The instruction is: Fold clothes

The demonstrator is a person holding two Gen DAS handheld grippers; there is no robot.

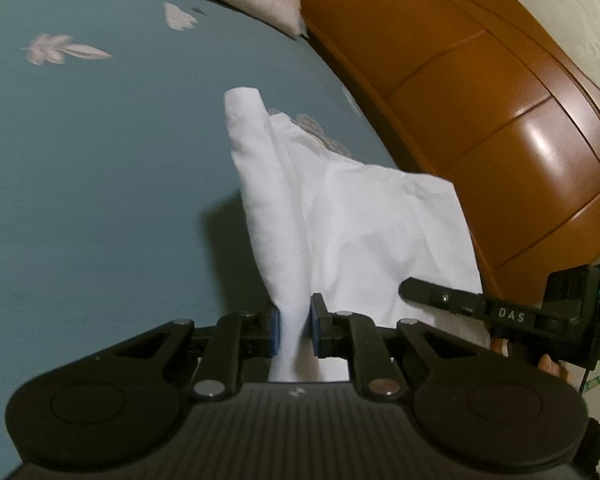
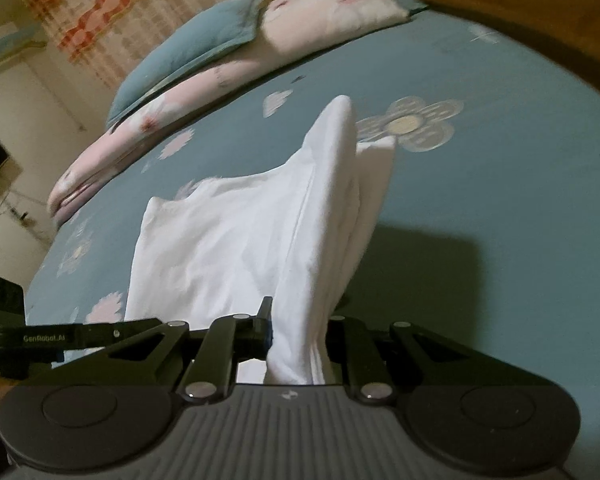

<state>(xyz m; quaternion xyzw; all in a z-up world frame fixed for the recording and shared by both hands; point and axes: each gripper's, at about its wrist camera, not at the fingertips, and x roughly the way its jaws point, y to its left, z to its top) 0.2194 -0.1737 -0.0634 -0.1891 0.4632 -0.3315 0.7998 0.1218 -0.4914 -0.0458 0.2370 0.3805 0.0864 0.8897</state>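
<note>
Both sets of jaws are pinched tight on cloth: my left gripper point(image 1: 294, 330) has its blue pads closed on a bunched edge of the white garment point(image 1: 356, 232), and my right gripper point(image 2: 298, 334) is clamped on another bunched part of it, though its right pad is hidden behind the fabric. From both wrist views the garment runs up and away from the jaws, with a doubled fold standing as a peak at its far end and the rest sagging toward the bed point(image 1: 92, 168), whose blue flowered sheet lies under it. I judge the garment is lifted by two points rather than lying flat, and the layered edges I see on the right view suggest at least one fold is already in it; how many, I cannot tell. It is not yet a neat finished stack on the bed, so I read this as mid-fold, with the held edges needing to be laid over and set down. A pink quilt point(image 2: 228, 64) and a wooden headboard point(image 1: 480, 92) lie beyond, well apart from the work.
</note>
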